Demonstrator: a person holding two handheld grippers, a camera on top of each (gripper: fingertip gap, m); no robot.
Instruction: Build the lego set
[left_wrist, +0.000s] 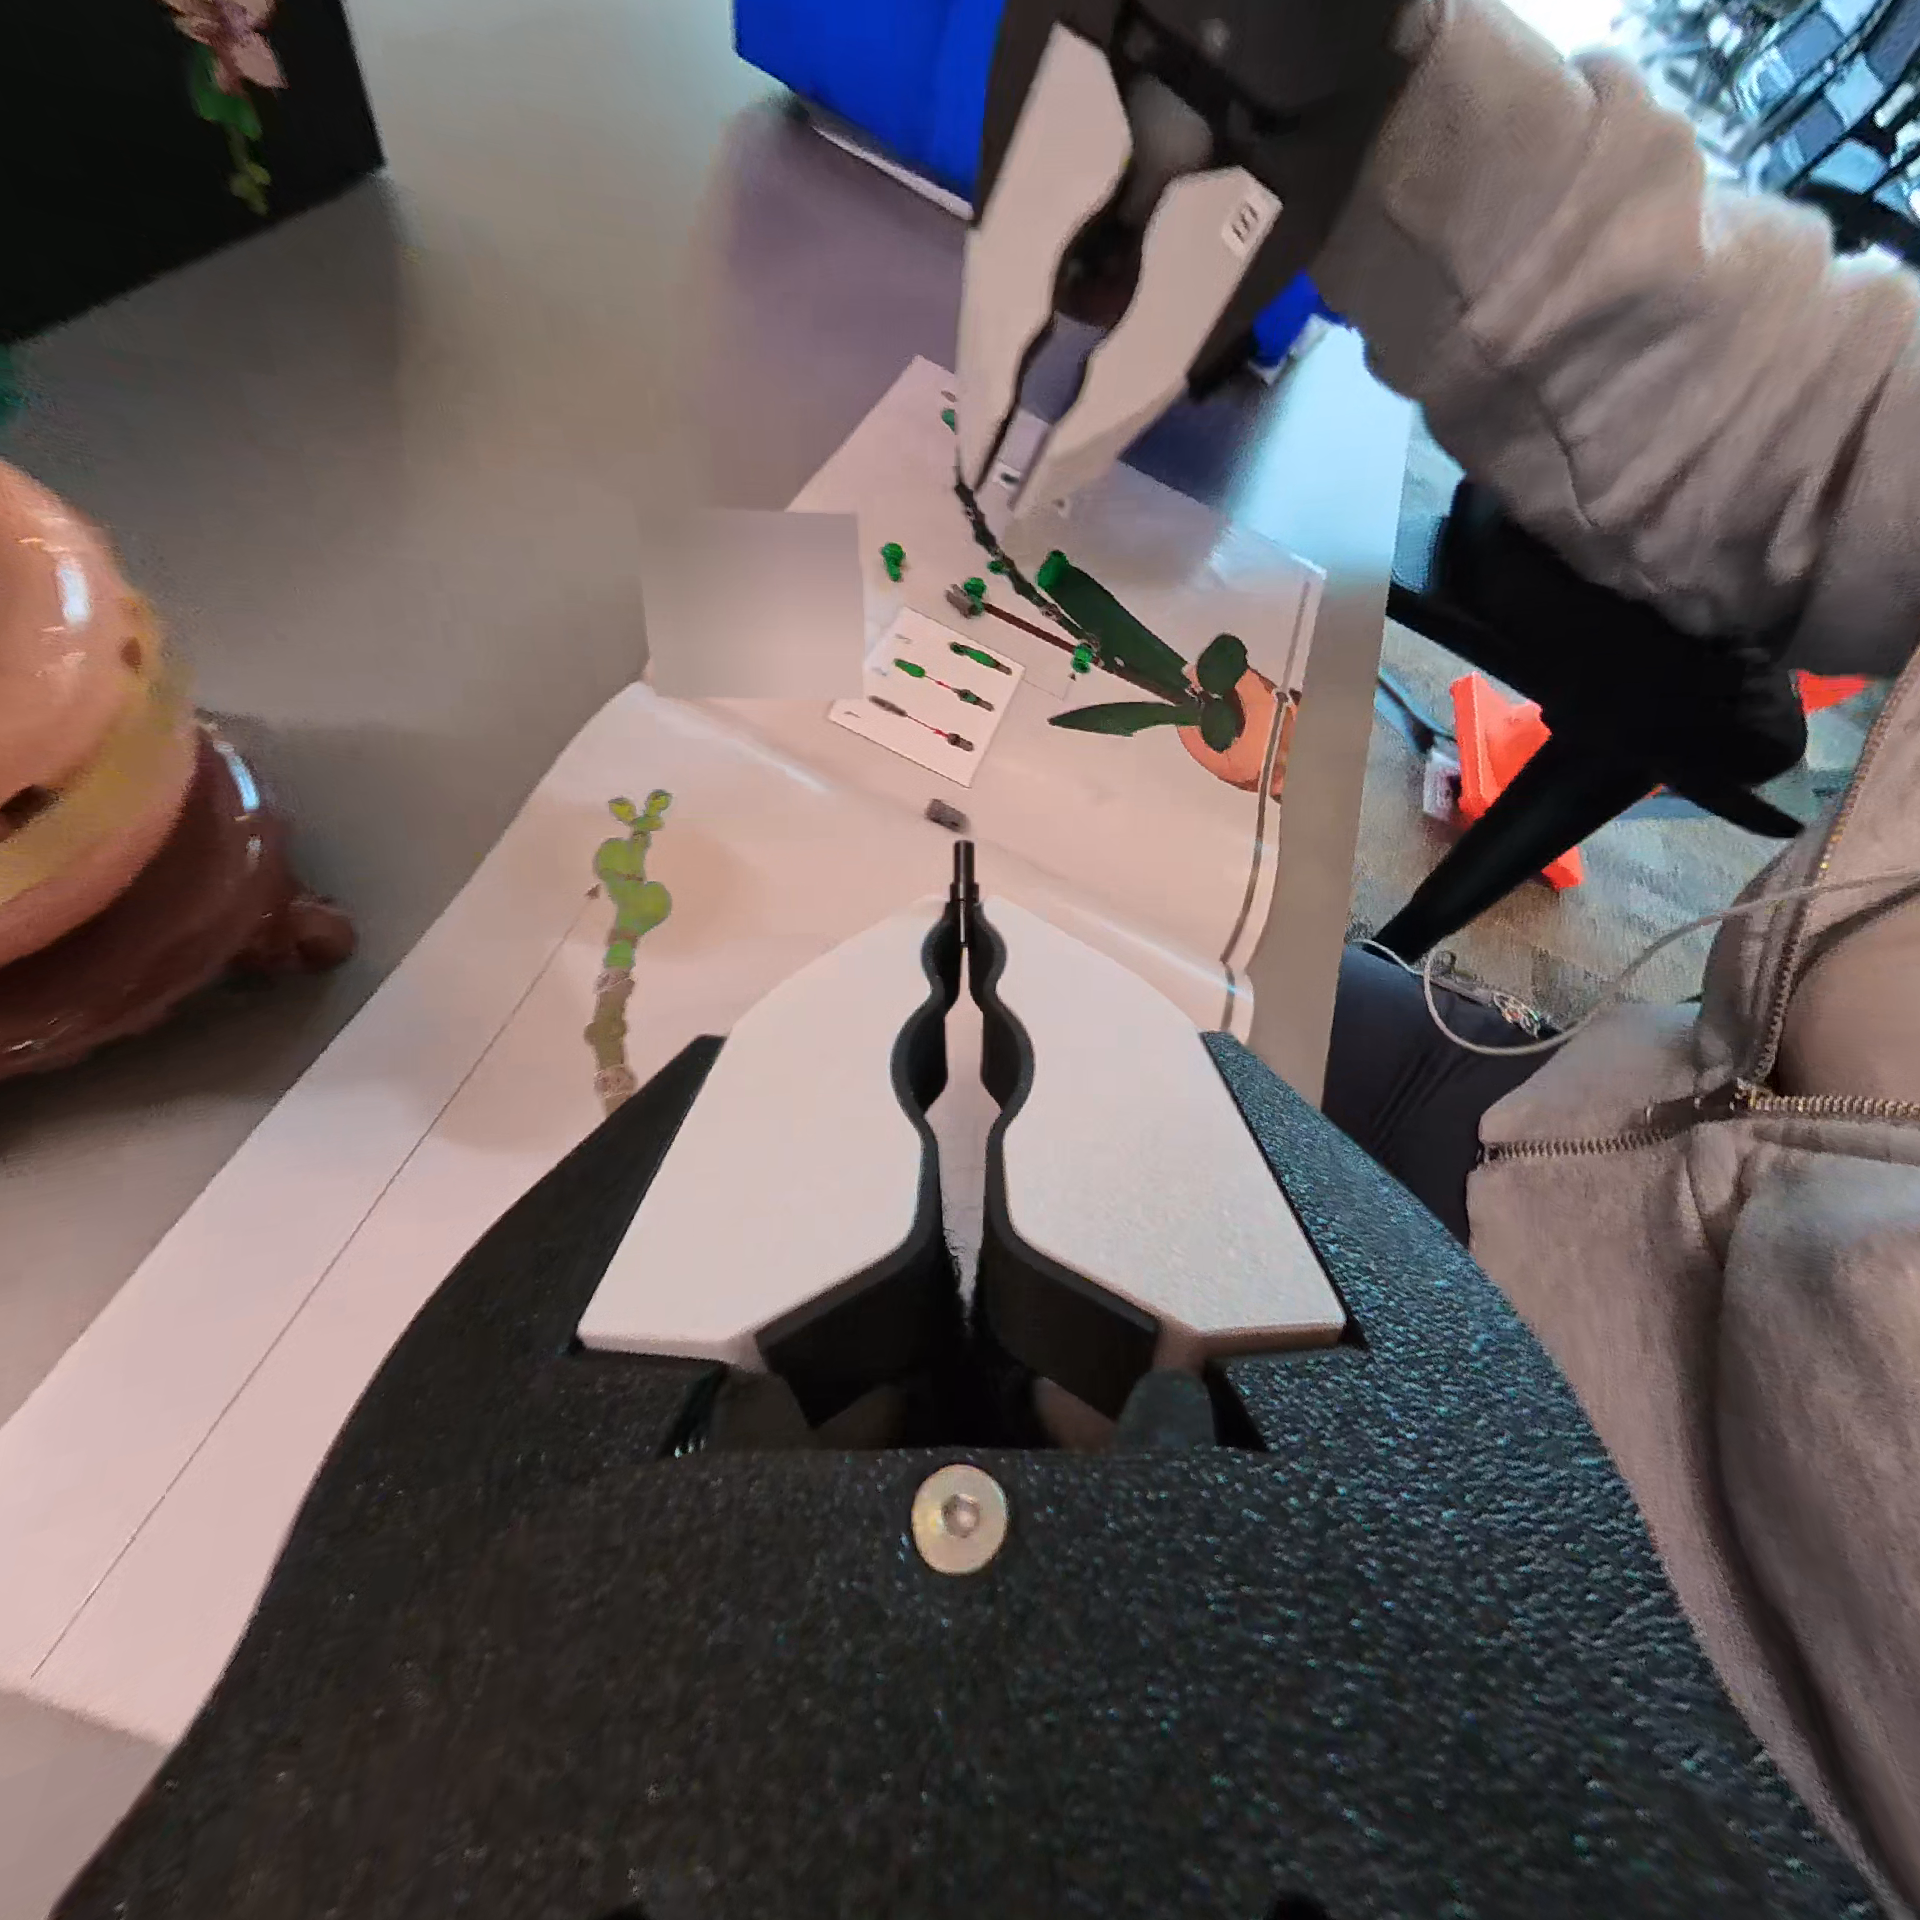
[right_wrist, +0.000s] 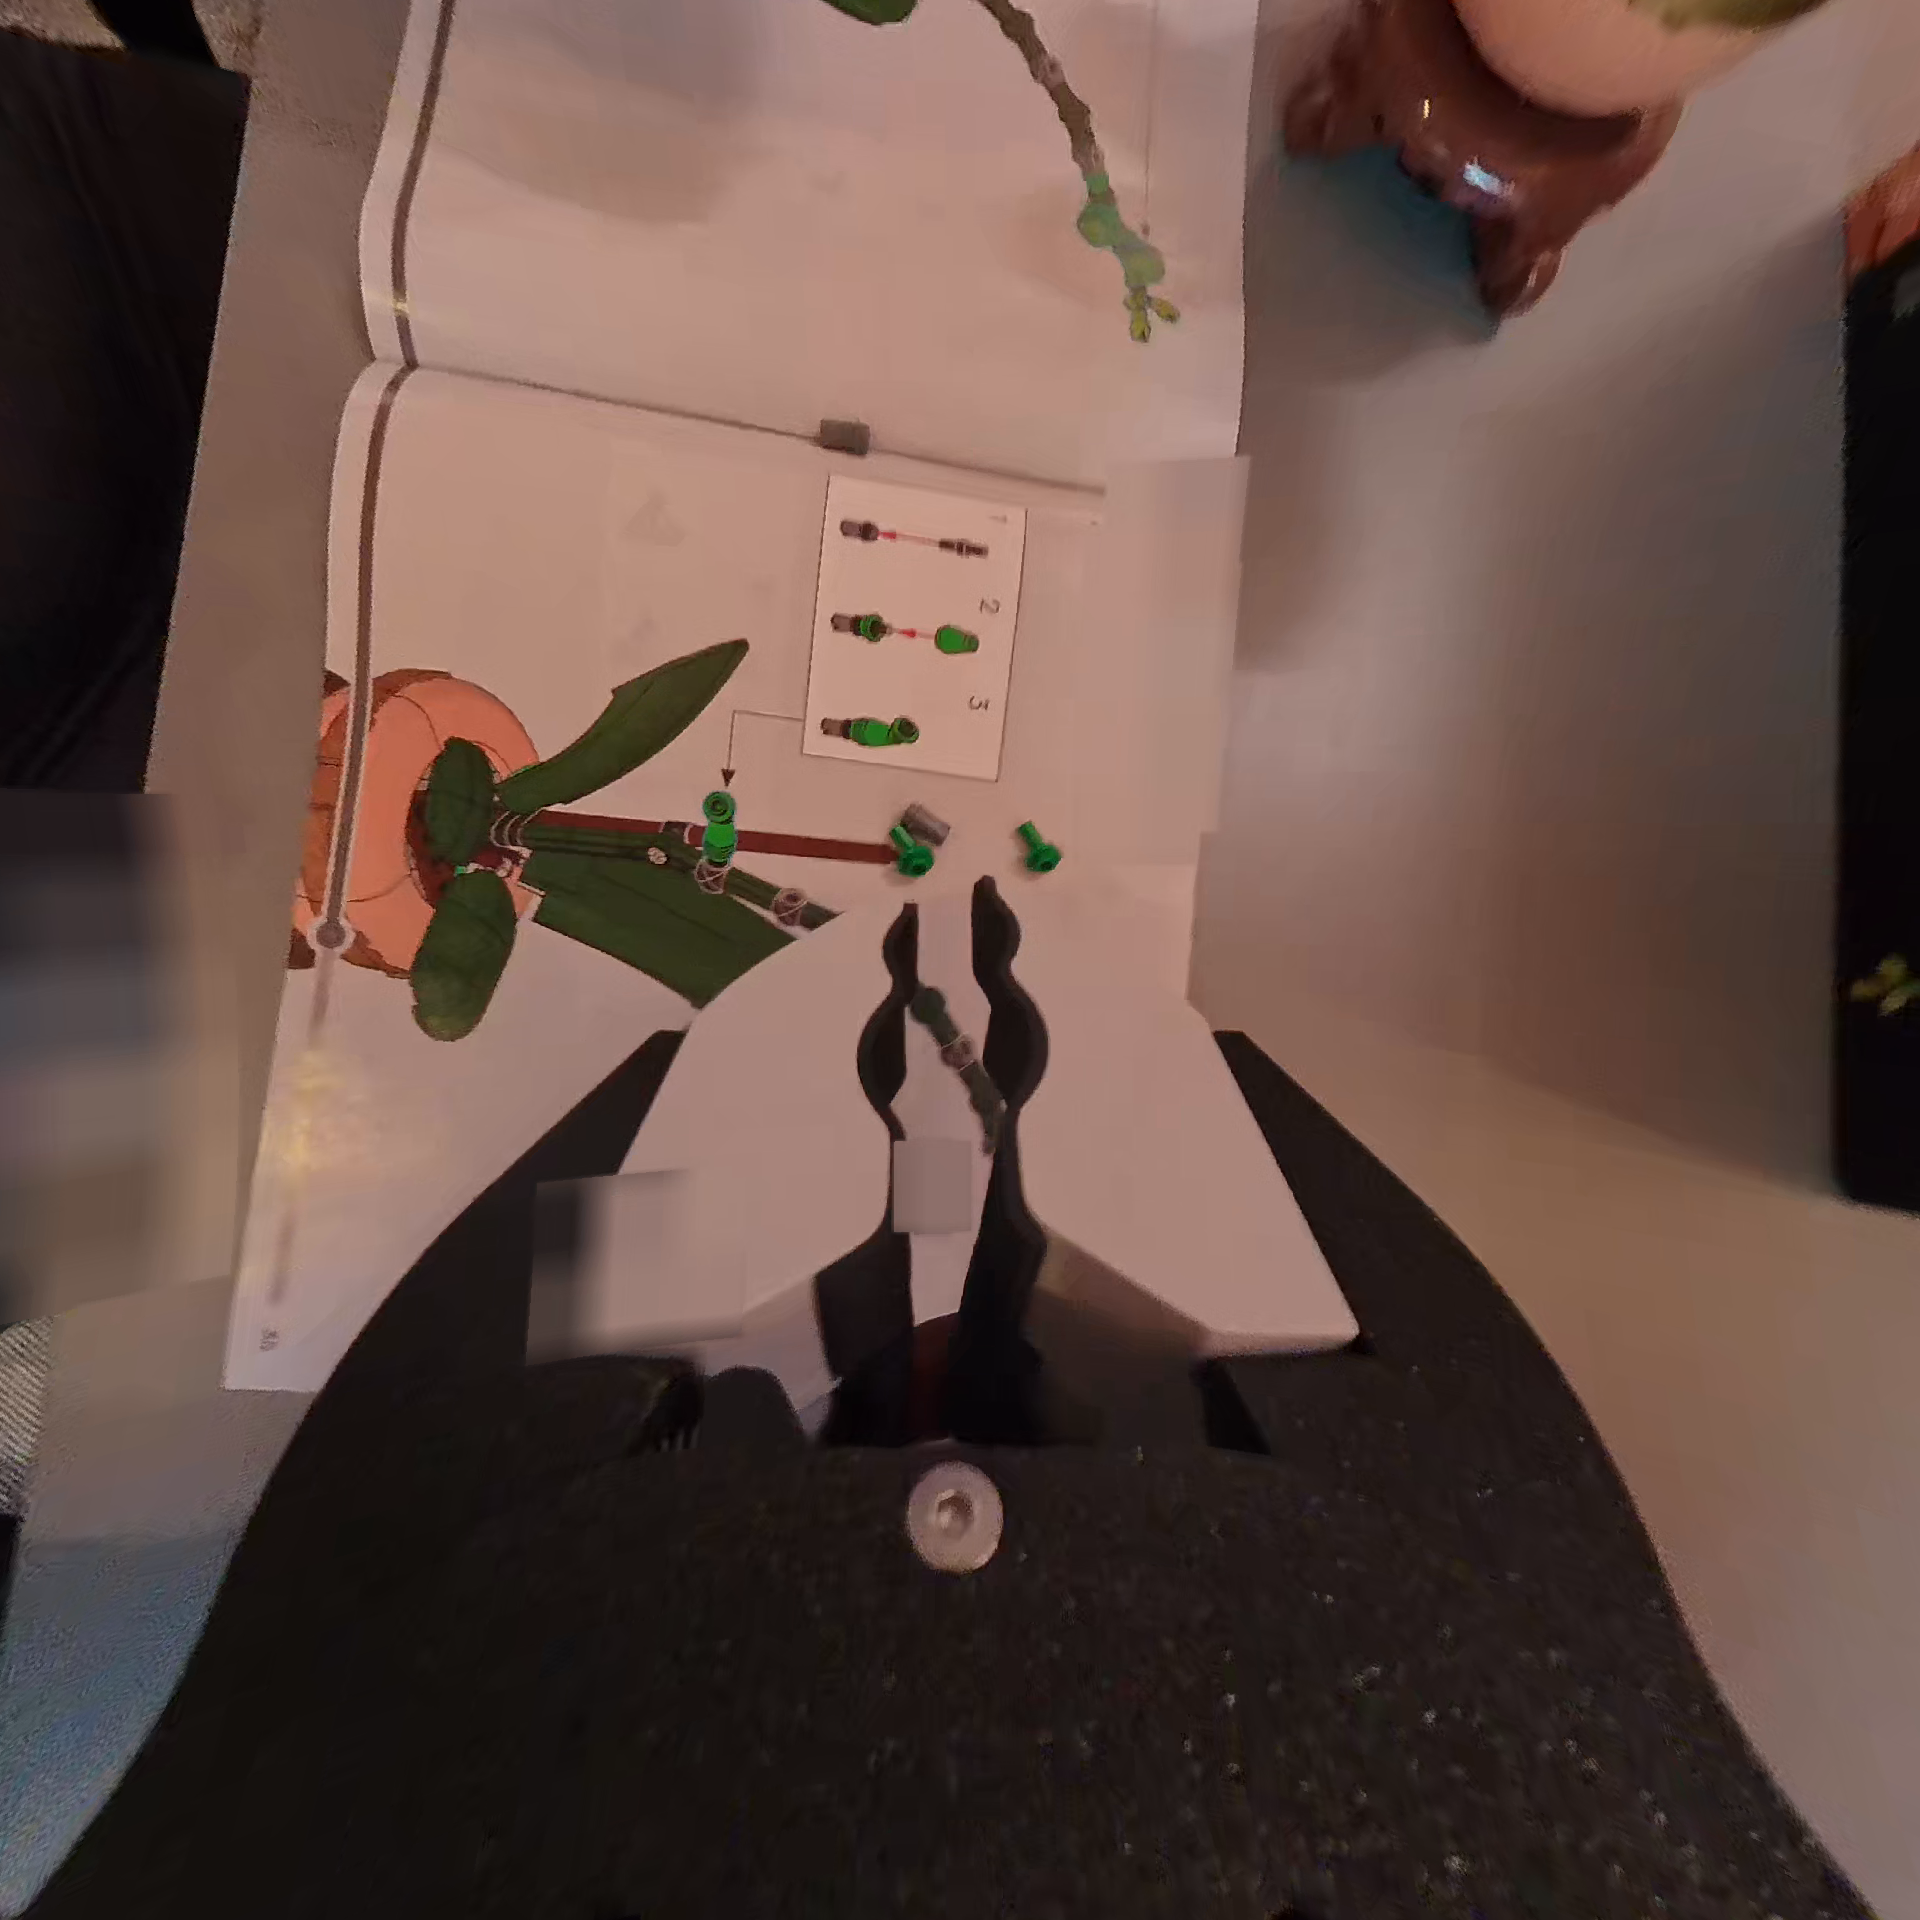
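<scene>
My left gripper (left_wrist: 964, 920) is shut on a small black pin (left_wrist: 963, 873) that sticks out past its fingertips. It hovers over an open instruction booklet (left_wrist: 790, 831) on the grey table. A small grey piece (left_wrist: 945, 812) lies on the booklet's fold just ahead of the pin; it also shows in the right wrist view (right_wrist: 844, 434). My right gripper (right_wrist: 945, 904) is open with nothing between its pads, low over the booklet (right_wrist: 623, 520). Just ahead of it lie two green pieces (right_wrist: 914, 852) (right_wrist: 1039, 847) and a grey piece (right_wrist: 928, 823). The right gripper also shows in the left wrist view (left_wrist: 1008, 488).
A brown and pink pot model (left_wrist: 104, 810) stands left of the booklet. A blue box (left_wrist: 873, 83) and a black box (left_wrist: 156, 135) sit at the far side. The person's beige jacket (left_wrist: 1662, 1351) is at the right, past the table edge. An orange object (left_wrist: 1496, 748) lies on the floor. The left gripper's tips are roughly 15 cm from the right gripper's. My left tips are roughly 7 cm from the small grey piece (left_wrist: 945, 812).
</scene>
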